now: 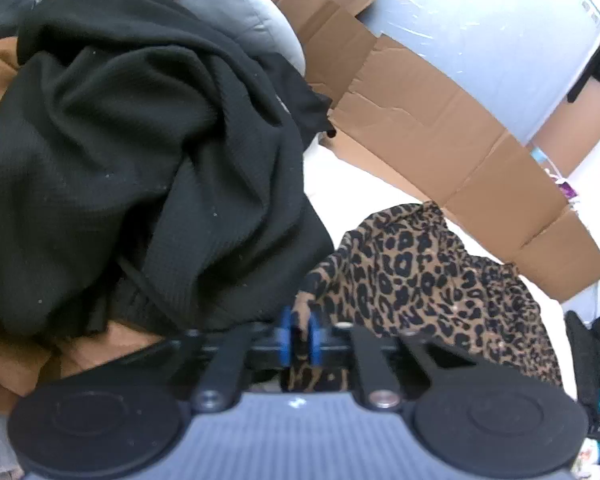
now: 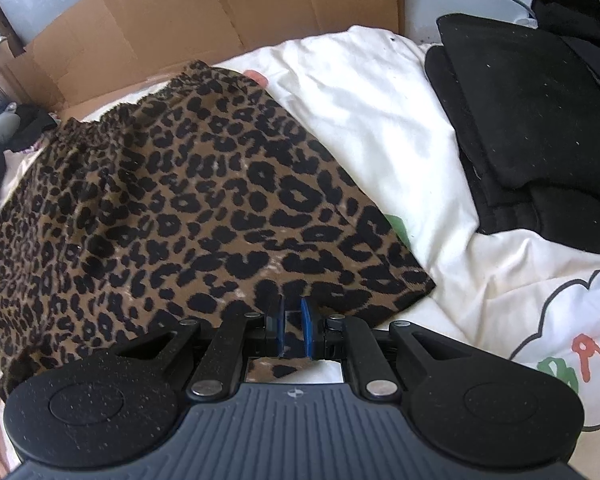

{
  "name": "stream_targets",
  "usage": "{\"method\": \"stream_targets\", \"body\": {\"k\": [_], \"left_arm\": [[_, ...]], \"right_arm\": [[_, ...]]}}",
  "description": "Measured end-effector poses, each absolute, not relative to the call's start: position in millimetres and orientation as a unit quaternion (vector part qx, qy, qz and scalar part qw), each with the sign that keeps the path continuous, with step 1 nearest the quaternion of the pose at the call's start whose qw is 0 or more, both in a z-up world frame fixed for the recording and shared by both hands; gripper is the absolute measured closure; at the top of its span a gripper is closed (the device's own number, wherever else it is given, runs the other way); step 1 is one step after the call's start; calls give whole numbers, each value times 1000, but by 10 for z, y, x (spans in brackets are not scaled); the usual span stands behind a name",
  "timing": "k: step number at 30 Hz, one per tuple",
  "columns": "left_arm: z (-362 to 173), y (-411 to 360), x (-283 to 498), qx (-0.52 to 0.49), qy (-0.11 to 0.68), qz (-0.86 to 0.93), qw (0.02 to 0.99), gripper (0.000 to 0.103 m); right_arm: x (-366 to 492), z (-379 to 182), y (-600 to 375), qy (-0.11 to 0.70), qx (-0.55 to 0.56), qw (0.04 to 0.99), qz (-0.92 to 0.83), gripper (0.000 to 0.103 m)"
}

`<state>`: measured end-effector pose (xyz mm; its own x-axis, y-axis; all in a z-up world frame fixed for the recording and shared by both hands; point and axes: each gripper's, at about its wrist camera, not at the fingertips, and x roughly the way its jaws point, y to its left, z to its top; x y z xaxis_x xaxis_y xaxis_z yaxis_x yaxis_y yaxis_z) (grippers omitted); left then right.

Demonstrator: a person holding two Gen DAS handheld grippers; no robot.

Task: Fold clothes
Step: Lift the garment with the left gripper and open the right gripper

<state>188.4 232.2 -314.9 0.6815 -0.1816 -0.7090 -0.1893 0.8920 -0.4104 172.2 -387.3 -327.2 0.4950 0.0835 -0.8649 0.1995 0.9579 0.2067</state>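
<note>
I had both the left hand-held gripper (image 1: 300, 334) and right hand-held gripper (image 2: 293, 330) clamped on the brown-and-black leopard-print fabric garment (image 2: 188, 208), spread over the white bedsheet (image 2: 364, 120).

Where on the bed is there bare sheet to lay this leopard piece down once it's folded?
Bare white sheet lies between the leopard garment and the folded black stack, and behind the garment by the cardboard. The printed sheet corner is free. It is crowded by the black heap.
</note>
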Motion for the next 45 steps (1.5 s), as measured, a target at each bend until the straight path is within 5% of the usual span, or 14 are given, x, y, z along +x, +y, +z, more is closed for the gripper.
{"method": "stream_targets", "body": {"k": [19,23,36,45], "left_arm": [[-2570,1811,1994,-209,392,-62,894,98],[-2499,1590,2041,-214,393,-83,890,98],[-2425,911,2198,-197,408,-140,880,98],[-2374,491,2288,-192,423,-176,868,99]], "right_arm": [[1766,-2974,-3567,471,153,868,29,88],[1776,-2924,-3478,464,155,871,46,74],[1786,-2745,-3142,438,153,879,111,55],[1794,-2627,-2804,419,146,881,165,54]]}}
